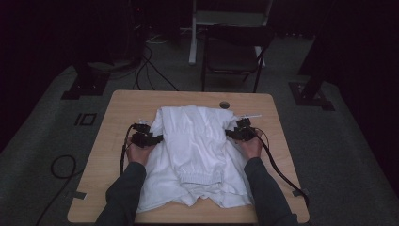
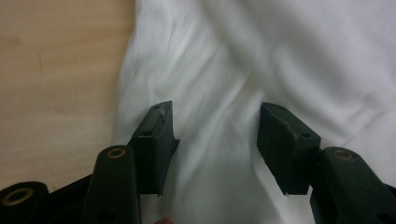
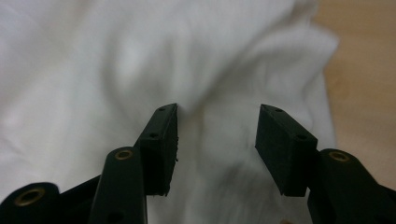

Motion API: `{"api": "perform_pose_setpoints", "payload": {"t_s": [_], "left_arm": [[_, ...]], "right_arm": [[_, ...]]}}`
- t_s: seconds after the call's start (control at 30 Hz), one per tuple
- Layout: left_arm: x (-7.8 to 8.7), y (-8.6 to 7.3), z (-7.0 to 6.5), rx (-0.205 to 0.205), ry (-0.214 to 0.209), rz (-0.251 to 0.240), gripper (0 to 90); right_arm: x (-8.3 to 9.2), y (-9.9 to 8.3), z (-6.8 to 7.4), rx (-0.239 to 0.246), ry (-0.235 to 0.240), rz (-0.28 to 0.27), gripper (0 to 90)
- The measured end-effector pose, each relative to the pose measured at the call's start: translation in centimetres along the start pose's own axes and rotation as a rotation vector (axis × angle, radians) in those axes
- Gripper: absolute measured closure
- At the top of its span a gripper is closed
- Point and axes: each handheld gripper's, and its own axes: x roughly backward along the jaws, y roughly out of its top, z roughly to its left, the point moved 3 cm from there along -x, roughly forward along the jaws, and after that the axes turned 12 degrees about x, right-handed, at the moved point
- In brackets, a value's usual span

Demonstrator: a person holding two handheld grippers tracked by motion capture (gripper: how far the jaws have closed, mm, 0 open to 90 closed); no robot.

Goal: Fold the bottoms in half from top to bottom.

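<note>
A white garment (image 1: 197, 150), partly folded with an elastic waistband facing the person, lies in the middle of the wooden table (image 1: 117, 122); no brand, label or writing can be read on it. The left gripper (image 1: 157, 139) sits at its left edge and the right gripper (image 1: 229, 133) at its right edge, each with jaws spread apart above the cloth, gripping nothing.

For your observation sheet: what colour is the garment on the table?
White garment, clearest in the high view.
</note>
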Motion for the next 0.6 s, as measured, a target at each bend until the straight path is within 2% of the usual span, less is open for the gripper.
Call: {"api": "perform_pose_setpoints", "payload": {"t_s": [0.03, 0.1, 0.17, 0.2, 0.3, 0.37, 0.47, 0.53, 0.6], "left_arm": [[0.0, -0.2, 0.0, -0.007, -0.001, -0.016, 45.7], [0.1, -0.4, 0.0, -0.019, 0.005, -0.028, 46.4], [0.1, -0.7, 0.0, -0.061, 0.034, -0.049, 50.3], [0.1, -0.8, 0.0, -0.068, 0.038, -0.059, 53.6], [0.2, -1.2, 0.3, -0.084, 0.045, -0.088, 59.5], [0.3, -1.5, 0.5, -0.116, 0.062, -0.11, 60.5], [0.6, -1.9, 0.8, -0.125, 0.074, -0.124, 60.9], [0.9, -2.2, 0.8, -0.134, 0.087, -0.125, 60.9], [1.2, -2.6, 1.0, -0.139, 0.086, -0.127, 60.9]], "right_arm": [[-0.4, -0.4, 0.0, -0.001, -0.001, 0.018, 47.7], [-0.6, -1.0, 0.0, 0.016, -0.009, 0.0, 48.9], [-0.4, -1.1, 0.0, 0.024, -0.021, 0.007, 54.3], [-0.3, -1.2, 0.1, 0.033, -0.046, 0.014, 57.9], [-0.2, -1.5, 0.0, 0.036, -0.061, 0.006, 62.0], [-0.1, -1.7, 0.0, 0.031, -0.06, -0.002, 62.9], [0.2, -2.1, 0.1, 0.056, -0.08, -0.011, 65.1], [0.4, -2.5, 0.3, 0.096, -0.108, -0.007, 69.1], [0.7, -2.8, 0.4, 0.115, -0.12, -0.005, 75.4]]}}
